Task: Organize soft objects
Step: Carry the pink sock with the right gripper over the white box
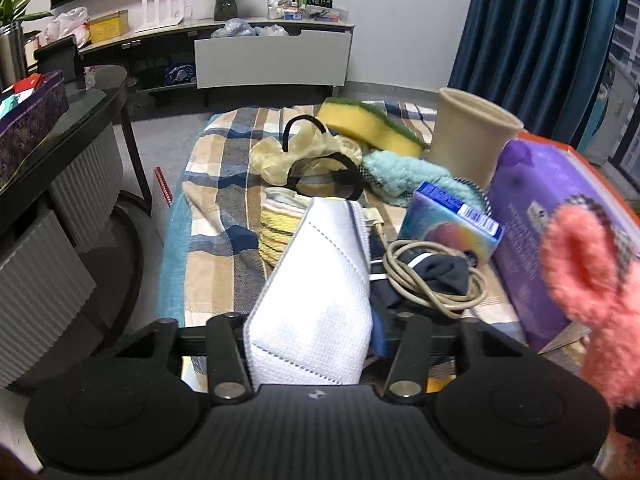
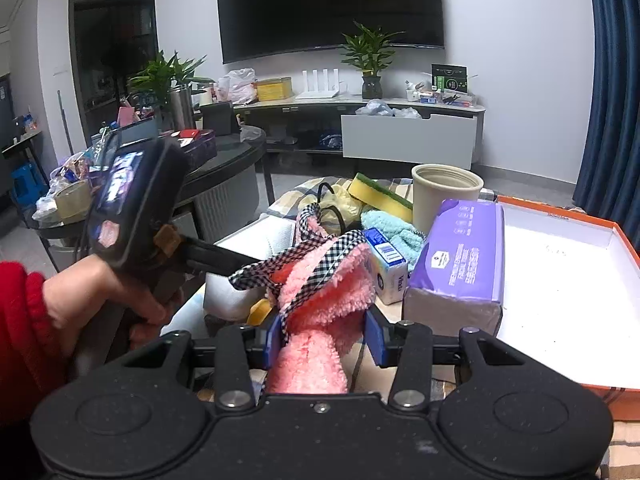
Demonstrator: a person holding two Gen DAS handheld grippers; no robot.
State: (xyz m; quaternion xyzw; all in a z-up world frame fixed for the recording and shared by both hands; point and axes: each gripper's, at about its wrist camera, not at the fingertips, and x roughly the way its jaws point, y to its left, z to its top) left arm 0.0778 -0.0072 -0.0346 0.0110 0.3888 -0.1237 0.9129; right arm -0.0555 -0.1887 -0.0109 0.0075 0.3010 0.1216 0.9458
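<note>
Two tools were loaded. To the left, the left tool (image 1: 308, 340) was partly closed on a white face mask (image 1: 316, 280), whose long axis ran away from the tool over the checked blanket (image 1: 208, 184); whether both pads pressed it could not be told. The holding hand (image 2: 100, 300) kept this tool angled downward. To the right, the right tool (image 2: 324, 340) stood about half open around a pink fluffy cloth (image 2: 316, 320), its gingham trim trailing forward. The orange box (image 2: 624, 248) lay open further right, nearest the right hand, beyond the purple tissue pack (image 2: 460, 248).
</note>
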